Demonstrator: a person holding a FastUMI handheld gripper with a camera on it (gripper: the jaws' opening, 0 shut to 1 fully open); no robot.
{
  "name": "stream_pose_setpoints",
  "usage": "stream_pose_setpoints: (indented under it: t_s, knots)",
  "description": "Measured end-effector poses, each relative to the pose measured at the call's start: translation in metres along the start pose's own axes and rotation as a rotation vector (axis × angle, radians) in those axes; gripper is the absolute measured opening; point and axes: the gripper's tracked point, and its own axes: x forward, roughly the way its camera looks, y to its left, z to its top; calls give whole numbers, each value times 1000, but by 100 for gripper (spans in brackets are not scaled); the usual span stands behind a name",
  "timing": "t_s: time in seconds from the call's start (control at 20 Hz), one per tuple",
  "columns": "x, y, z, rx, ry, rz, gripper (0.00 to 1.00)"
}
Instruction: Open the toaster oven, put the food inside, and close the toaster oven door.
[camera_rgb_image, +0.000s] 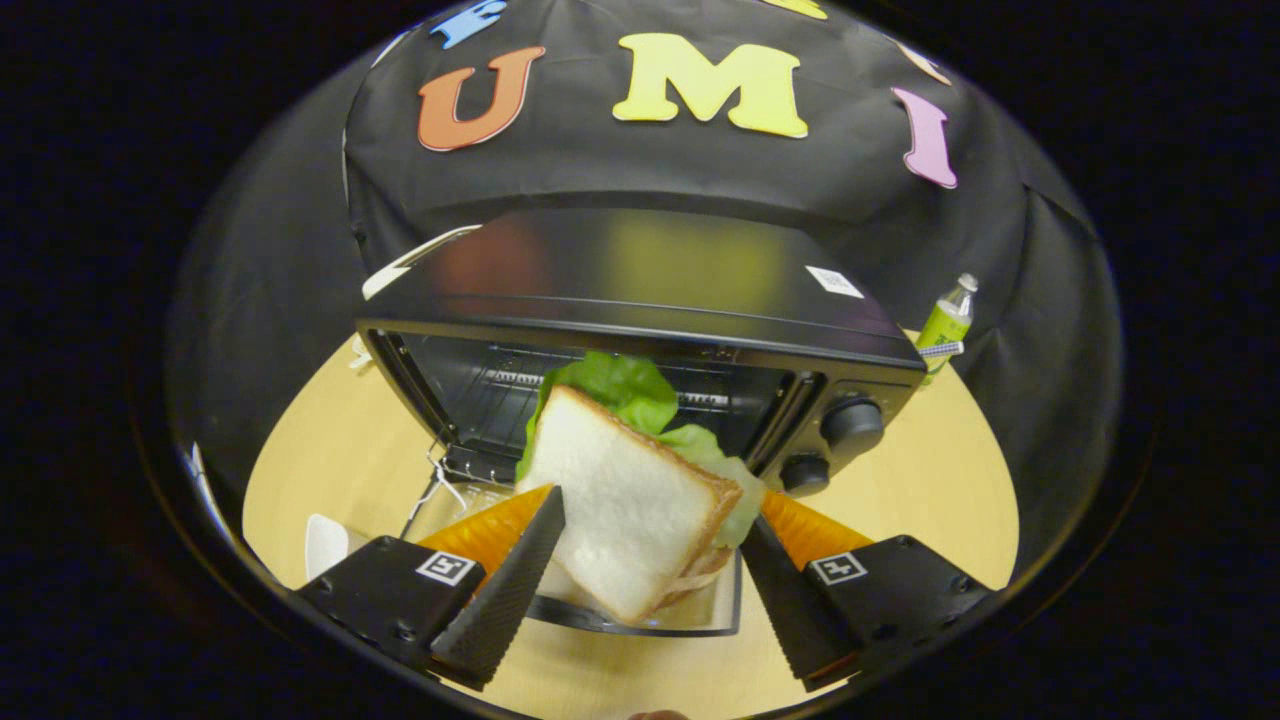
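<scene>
White bread of the sandwich (630, 500) is clamped tilted between the tongs (650, 550), its lower fillings partly hidden. It is held above the lowered door (640, 615), just before the open toaster oven (640, 320).

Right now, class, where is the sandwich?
The sandwich sits between the claw fingers, which press on it from both sides, above the open door and just ahead of the oven mouth.

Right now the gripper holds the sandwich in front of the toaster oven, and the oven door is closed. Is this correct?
Not quite: the oven door is open, folded down under the sandwich. The gripper view shows the gripper holding the sandwich before the toaster oven, with its rack visible inside.
</scene>
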Motion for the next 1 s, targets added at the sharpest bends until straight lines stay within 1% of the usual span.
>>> stream_pose_setpoints:
  t_s: [0.2,0.25,0.35,0.5,0.7,0.85,1.0]
  knots:
    - [-24,-4,7,52,-75,43,100]
    - [-32,-2,5,64,-81,65,100]
    - [-45,-2,-13,73,-67,99,100]
    - [-65,4,-48,41,-41,135,100]
    - [-78,25,-114,-14,-30,159,100]
    - [-67,35,-135,64,-62,182,100]
    - [-51,46,-152,126,-38,192,100]
